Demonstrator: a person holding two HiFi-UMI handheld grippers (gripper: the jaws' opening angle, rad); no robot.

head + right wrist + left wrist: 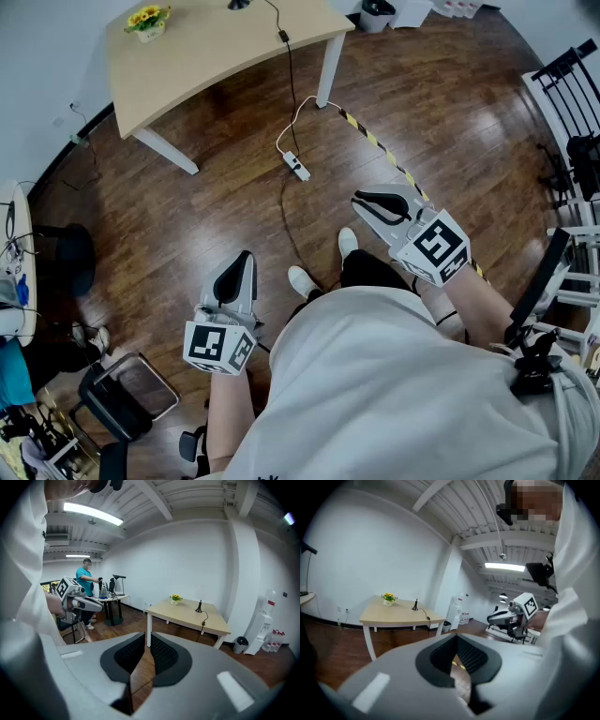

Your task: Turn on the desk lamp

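Note:
The desk lamp (238, 5) is a small black stand at the far edge of a light wooden table (216, 47); only its base shows in the head view. Its black cord, with an inline switch (282, 36), runs off the table to a white power strip (297, 166) on the floor. Both gripper views show the lamp (415, 604) (199, 605) far off across the room. My left gripper (246, 257) and right gripper (362, 199) are held in front of my body, well short of the table. Both are shut with nothing between their jaws.
A pot of yellow flowers (148, 21) stands on the table's left end. A yellow-black striped strip (375, 141) crosses the wooden floor. Chairs and cluttered desks (14, 272) are at the left, with a black rack (572, 94) at the right. A person in a teal shirt (86, 581) stands far left.

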